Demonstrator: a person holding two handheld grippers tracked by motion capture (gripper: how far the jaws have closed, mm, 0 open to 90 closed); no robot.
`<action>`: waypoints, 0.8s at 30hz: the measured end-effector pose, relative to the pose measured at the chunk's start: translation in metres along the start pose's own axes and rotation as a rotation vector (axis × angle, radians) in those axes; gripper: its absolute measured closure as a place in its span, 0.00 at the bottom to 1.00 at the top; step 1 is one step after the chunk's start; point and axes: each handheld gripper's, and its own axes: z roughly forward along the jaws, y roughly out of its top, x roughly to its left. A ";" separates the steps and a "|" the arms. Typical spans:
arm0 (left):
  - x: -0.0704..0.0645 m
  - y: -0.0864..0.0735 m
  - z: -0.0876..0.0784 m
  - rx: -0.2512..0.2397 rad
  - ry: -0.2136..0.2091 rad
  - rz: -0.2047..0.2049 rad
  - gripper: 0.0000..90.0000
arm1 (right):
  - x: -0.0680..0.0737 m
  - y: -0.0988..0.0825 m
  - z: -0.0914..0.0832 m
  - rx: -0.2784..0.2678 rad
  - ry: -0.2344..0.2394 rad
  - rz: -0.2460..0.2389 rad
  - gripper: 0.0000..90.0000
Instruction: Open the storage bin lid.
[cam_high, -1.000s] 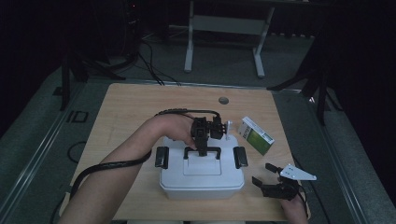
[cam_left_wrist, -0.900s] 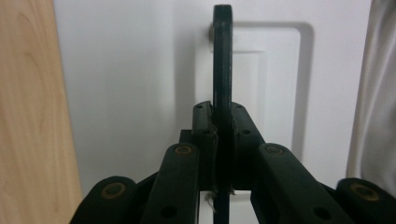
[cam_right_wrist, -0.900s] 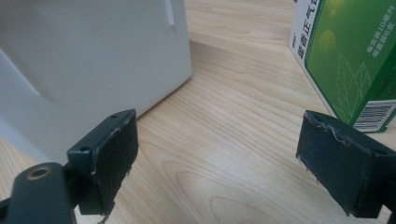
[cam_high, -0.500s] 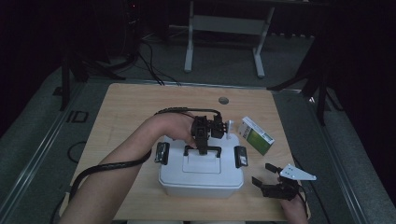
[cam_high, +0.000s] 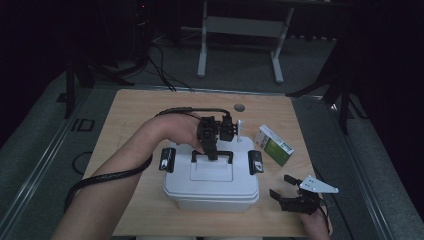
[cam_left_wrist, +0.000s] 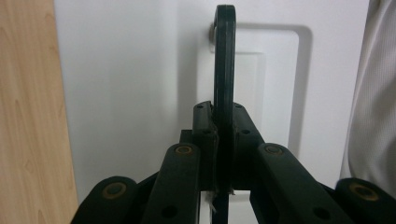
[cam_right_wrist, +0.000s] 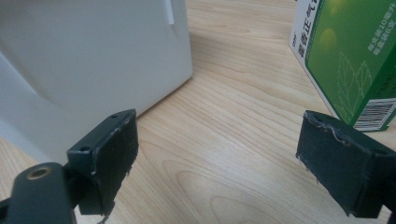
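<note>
Left claw (cam_left_wrist: 219, 140) clenched on thin black arched handle (cam_left_wrist: 224, 60) of smooth white plastic box (cam_high: 212, 185); right claw (cam_right_wrist: 224, 163) released above pale wood-grain bench (cam_right_wrist: 224, 116), beside glossy green carton (cam_right_wrist: 355, 60).

One white plastic box (cam_high: 212, 185) sits on the surface (cam_high: 135, 112), with one black handle (cam_high: 212, 155) and two black latches (cam_high: 167, 159) on its lid. One green-and-white carton (cam_high: 274, 145) lies beside it. Two grippers are in play.

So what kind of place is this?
Probably a lab or studio rig: a wooden table alone in a dark room, metal stands behind, cables on grey floor.
</note>
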 end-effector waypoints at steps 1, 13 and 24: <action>0.000 0.000 0.000 0.000 0.000 0.000 0.94 | 0.000 0.000 0.000 0.000 0.000 0.000 0.14; 0.002 -0.041 -0.009 -0.014 0.001 -0.051 0.94 | 0.000 0.000 0.000 0.004 -0.003 0.002 0.14; 0.002 -0.090 -0.017 -0.027 0.008 -0.134 0.94 | 0.001 0.000 0.001 0.009 -0.005 0.002 0.14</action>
